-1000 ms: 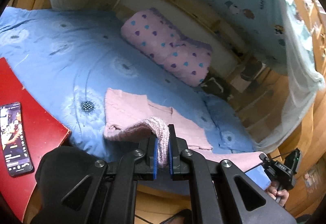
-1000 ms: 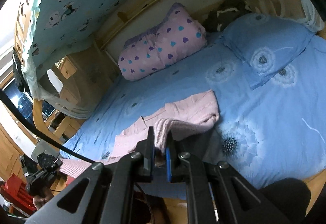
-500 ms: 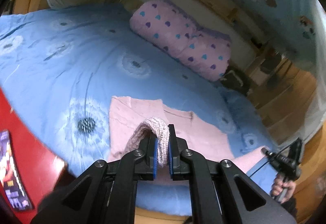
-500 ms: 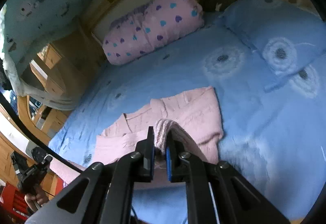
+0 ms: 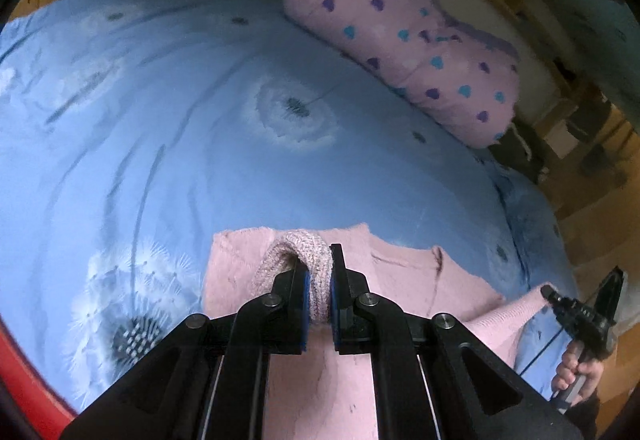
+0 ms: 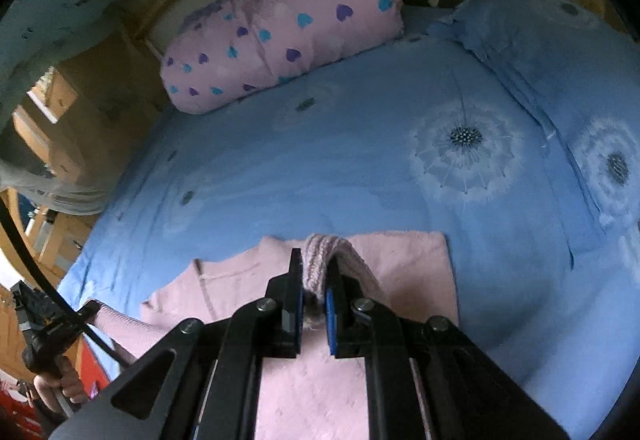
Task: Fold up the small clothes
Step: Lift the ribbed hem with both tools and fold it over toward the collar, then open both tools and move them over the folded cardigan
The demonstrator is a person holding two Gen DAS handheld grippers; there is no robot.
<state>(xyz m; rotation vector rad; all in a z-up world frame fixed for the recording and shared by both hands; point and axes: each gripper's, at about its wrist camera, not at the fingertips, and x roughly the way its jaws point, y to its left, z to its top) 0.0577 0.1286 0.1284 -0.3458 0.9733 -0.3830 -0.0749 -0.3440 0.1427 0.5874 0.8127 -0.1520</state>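
**Both grippers pinched the ribbed hem of a pink knit sweater over a blue bed**

In the left wrist view, the left gripper (image 5: pixel 319 290) sat at lower centre, its two black fingers with blue pads pressed together on a thick roll of ribbed knit. That roll belonged to the pink sweater (image 5: pixel 404 282), which lay spread across the lower middle of the frame on the blue bedspread (image 5: pixel 200 119). At the lower right edge, the right gripper (image 5: pixel 554 294) met another part of the same garment, with a hand below it.

In the right wrist view, the right gripper (image 6: pixel 313 294) also sat at lower centre, fingers pinching a similar bunched ribbed edge. The sweater (image 6: pixel 404 264) filled the lower middle, flat on the bedspread (image 6: pixel 320 159). A pink pillow with hearts (image 6: pixel 280 23) lay in the upper part, well apart from the garment.

The sweater looked soft, light and limp, a chunky knit that would stretch and sag rather than keep any shape. The knit seemed grippy, so slipping appeared unlikely, though a pull could distort it. The thick ribbed edge looked the best place to hold, with both grips moving evenly so the fold lands straight.
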